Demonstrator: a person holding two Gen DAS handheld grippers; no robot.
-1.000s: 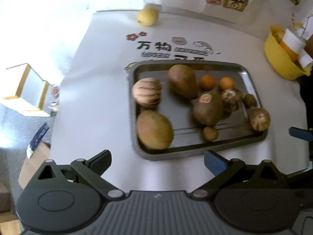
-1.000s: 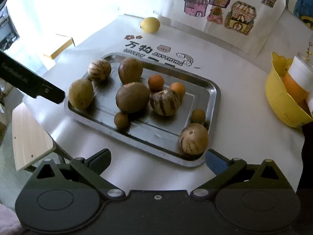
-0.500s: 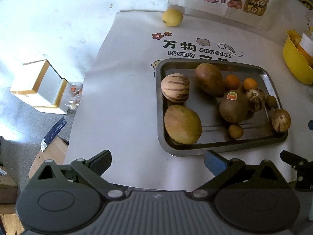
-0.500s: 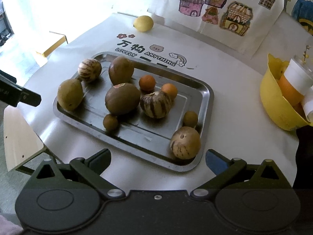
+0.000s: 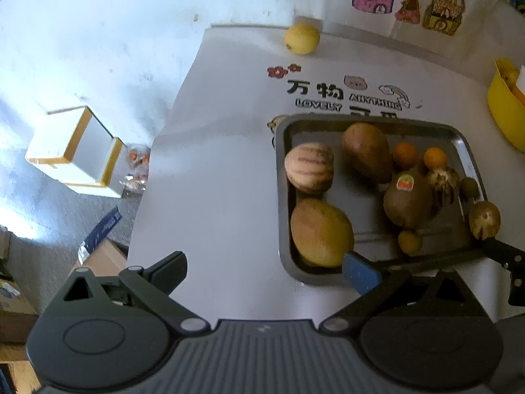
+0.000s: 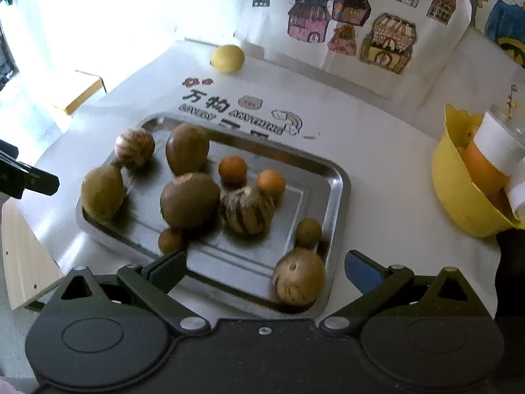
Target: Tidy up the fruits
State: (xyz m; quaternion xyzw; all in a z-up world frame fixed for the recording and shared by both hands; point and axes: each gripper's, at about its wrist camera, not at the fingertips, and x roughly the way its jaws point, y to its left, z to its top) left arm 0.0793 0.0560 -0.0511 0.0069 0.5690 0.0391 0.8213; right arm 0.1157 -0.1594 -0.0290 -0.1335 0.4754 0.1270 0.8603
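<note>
The left hand-held gripper hangs with its jaws spread wide and nothing between them, over the bare white counter at the near left corner of the metal tray; its blue-padded right finger sits just in front of the tray's near rim, close to the large yellow-green fruit lying in that corner. The right hand-held gripper is likewise wide open and empty, poised over the near edge of the tray, with a striped round fruit in the tray's near right corner lying between its fingers in the view, nearer the right one, and not touched by either. Farther into the tray lie a small brown fruit, a striped melon-like fruit, a big brown fruit with a sticker, a small round one touching it in front, two oranges side by side, a tall brown fruit and another striped one at the far left. A lemon rests alone on the counter well beyond the tray, near the picture sheet with drawn houses. A yellow bowl stands off to the right, apart from the tray.
</note>
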